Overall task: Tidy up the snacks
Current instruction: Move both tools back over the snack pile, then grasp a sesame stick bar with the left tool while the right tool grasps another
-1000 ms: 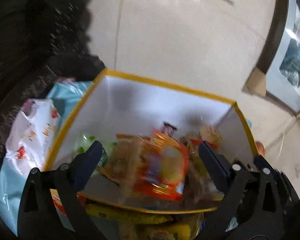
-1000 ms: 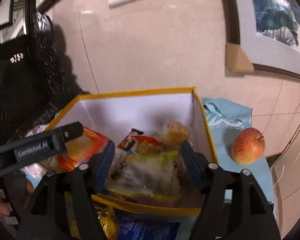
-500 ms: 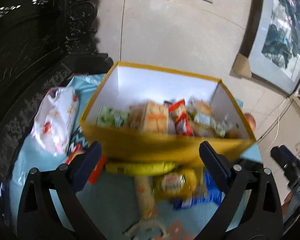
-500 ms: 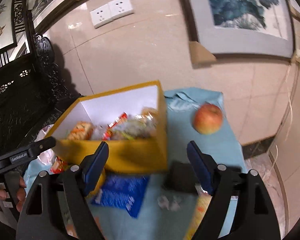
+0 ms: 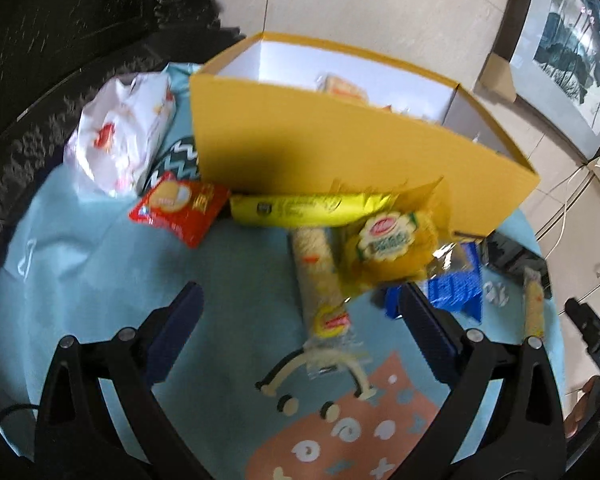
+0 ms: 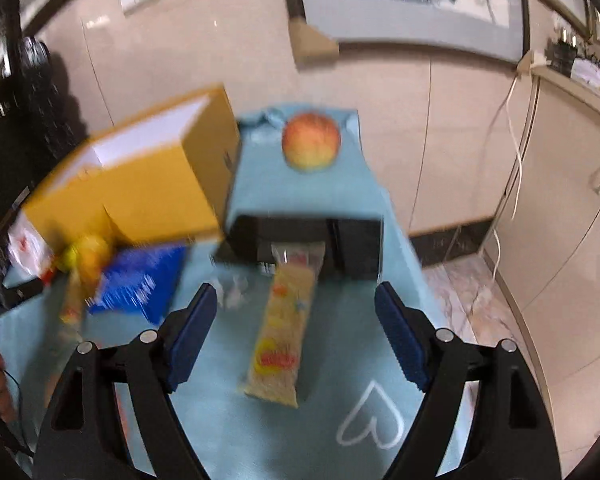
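Note:
A yellow box (image 5: 340, 152) with a white inside stands on the light blue cloth (image 5: 80, 272), a few snacks showing above its rim. In front of it lie a red packet (image 5: 178, 208), a yellow tube packet (image 5: 300, 208), a yellow bag (image 5: 388, 248), a pale stick packet (image 5: 318, 280) and a blue packet (image 5: 456, 288). My left gripper (image 5: 300, 296) is open just above the cloth, the stick packet lying between its fingers, untouched. My right gripper (image 6: 296, 292) is open over another long snack packet (image 6: 282, 328), beside the box (image 6: 140, 184).
A white plastic bag (image 5: 120, 136) lies left of the box. An apple (image 6: 310, 142) rests at the cloth's far end, behind a black box (image 6: 308, 240). Small clear wrappers (image 6: 232, 284) lie near the blue packet (image 6: 140, 280). Dark carved furniture stands left, a tiled wall behind.
Both grippers have drawn back and down from over the box to the cloth in front of it. The loose snacks on the cloth have come into view. Both stay empty.

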Action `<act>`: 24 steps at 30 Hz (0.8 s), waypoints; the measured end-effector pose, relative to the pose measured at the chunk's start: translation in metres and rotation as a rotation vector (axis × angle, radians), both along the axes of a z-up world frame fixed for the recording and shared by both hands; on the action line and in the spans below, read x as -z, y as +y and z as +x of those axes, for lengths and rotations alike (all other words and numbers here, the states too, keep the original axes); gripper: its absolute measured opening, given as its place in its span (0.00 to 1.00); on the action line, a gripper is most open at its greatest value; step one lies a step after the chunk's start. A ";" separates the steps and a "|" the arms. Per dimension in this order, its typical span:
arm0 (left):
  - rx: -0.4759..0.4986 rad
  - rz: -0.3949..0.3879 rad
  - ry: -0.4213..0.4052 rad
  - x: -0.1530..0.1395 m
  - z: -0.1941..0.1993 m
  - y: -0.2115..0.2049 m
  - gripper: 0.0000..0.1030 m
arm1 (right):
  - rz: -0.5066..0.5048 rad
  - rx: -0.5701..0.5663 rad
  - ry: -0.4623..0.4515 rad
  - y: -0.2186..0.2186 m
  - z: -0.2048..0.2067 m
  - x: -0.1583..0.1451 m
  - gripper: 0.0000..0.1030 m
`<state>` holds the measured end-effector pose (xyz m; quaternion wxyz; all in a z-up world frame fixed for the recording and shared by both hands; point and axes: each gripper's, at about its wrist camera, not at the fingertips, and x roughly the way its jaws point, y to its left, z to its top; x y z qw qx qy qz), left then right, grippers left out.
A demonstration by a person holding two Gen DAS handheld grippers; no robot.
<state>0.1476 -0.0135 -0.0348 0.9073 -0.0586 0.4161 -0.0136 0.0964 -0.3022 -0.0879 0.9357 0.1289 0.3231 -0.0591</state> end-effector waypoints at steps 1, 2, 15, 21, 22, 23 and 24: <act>-0.003 0.001 0.007 0.003 0.001 0.001 0.97 | -0.009 0.003 0.036 0.003 0.005 0.008 0.79; -0.006 0.003 0.017 0.007 0.001 0.001 0.97 | -0.016 0.006 0.056 0.006 0.008 0.013 0.77; 0.009 0.036 0.068 0.037 0.009 -0.012 0.96 | 0.080 -0.146 0.061 0.020 0.012 0.027 0.29; -0.024 0.052 0.102 0.049 0.028 -0.019 0.80 | 0.106 -0.200 0.064 0.029 0.015 0.025 0.29; -0.026 0.065 0.086 0.049 0.029 -0.020 0.75 | 0.107 -0.201 0.062 0.029 0.014 0.026 0.29; -0.026 0.091 0.080 0.049 0.030 -0.020 0.70 | 0.107 -0.203 0.062 0.030 0.015 0.026 0.29; -0.021 0.103 0.077 0.049 0.031 -0.021 0.62 | 0.107 -0.206 0.062 0.029 0.014 0.026 0.29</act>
